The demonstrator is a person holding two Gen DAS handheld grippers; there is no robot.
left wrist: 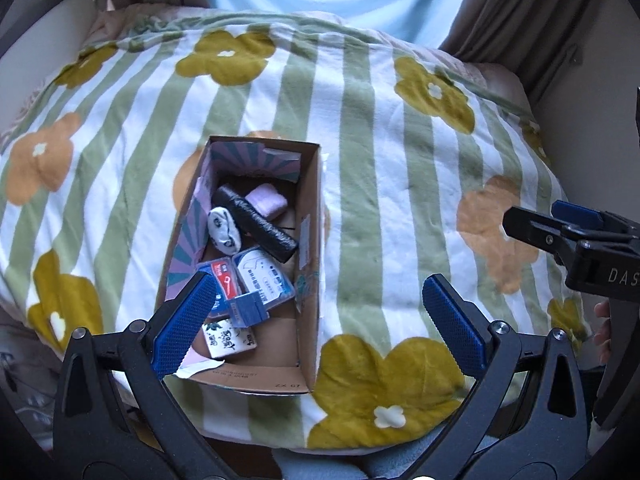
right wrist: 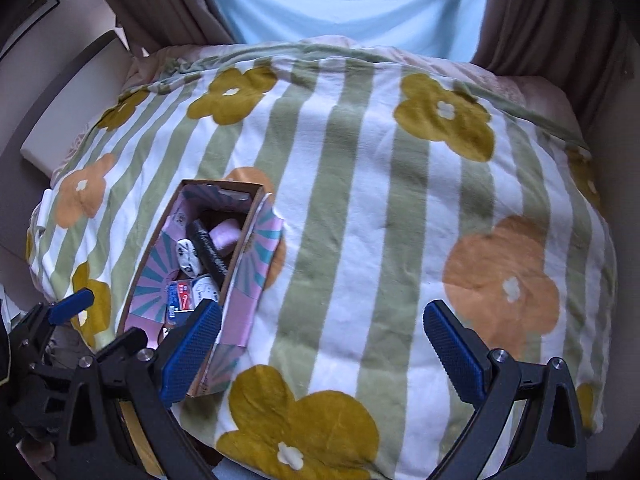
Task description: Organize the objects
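While both claws, the left claw (left wrist: 320, 320) and right claw (right wrist: 324, 344), hang released and empty, we see the cardboard box (left wrist: 308, 216) of small items near the bed's (left wrist: 400, 160) left edge; soft bedding could tip it.

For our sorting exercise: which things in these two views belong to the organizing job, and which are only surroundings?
Part of the job:
cardboard box
black roll
pink bundle
white patterned pouch
small packets
left gripper, open
right gripper, open

Only surroundings:
flowered blanket
brown curtains
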